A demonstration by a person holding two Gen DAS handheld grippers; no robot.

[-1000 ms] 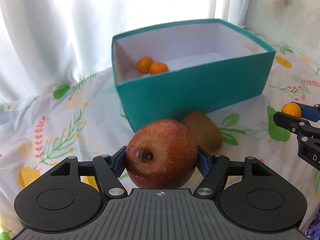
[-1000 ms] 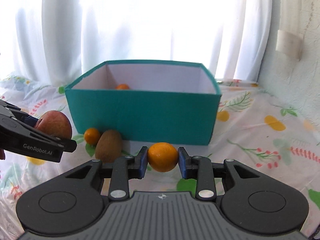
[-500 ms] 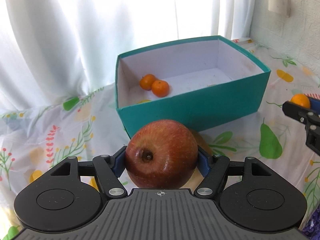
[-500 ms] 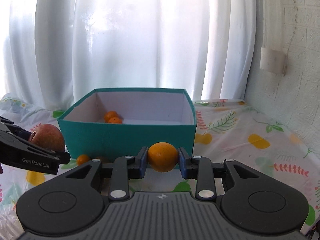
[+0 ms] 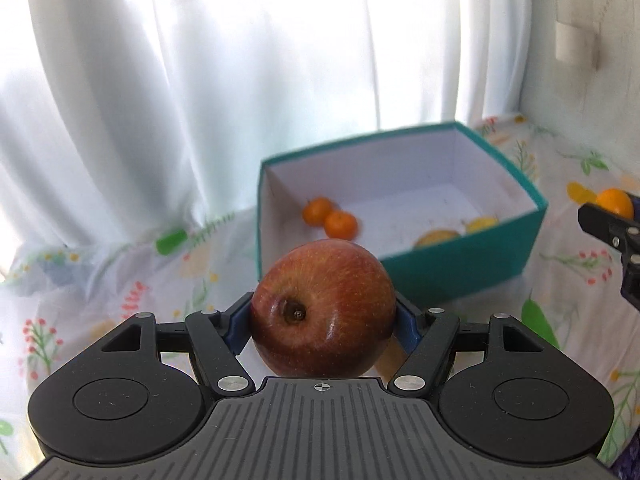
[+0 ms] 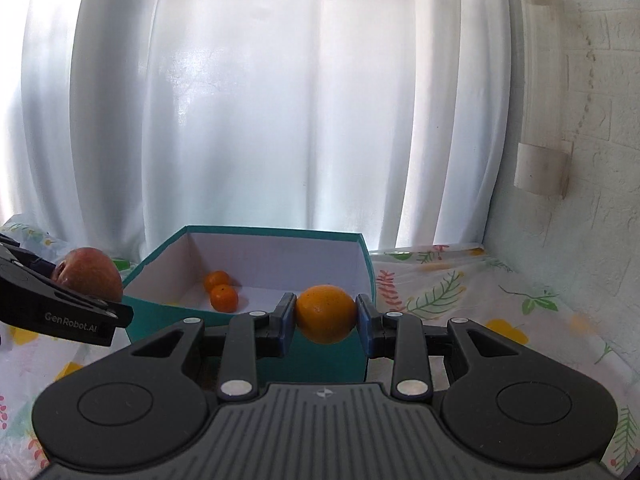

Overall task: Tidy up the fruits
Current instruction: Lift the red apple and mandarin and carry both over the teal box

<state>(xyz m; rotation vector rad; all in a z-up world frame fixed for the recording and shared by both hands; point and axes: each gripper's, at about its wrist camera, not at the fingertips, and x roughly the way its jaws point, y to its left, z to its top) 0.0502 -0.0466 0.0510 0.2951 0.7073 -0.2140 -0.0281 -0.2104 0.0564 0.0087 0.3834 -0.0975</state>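
My left gripper (image 5: 323, 320) is shut on a red apple (image 5: 323, 307), held in the air in front of the teal box (image 5: 460, 264). My right gripper (image 6: 325, 322) is shut on an orange (image 6: 325, 313), held above the box's near wall (image 6: 320, 360). Inside the box lie two small oranges (image 5: 330, 218) at the left and two yellow fruits (image 5: 438, 237) by the near wall. The apple also shows in the right wrist view (image 6: 90, 274), and the orange in the left wrist view (image 5: 614, 202).
The box stands on a white floral tablecloth (image 5: 100, 300). White curtains (image 6: 260, 100) hang behind it. A white brick wall with a plastic holder (image 6: 544, 92) is at the right.
Both grippers have risen with their fruit. The box now sits lower in both views and more of its inside shows. The kiwi and small orange on the cloth have gone out of sight.
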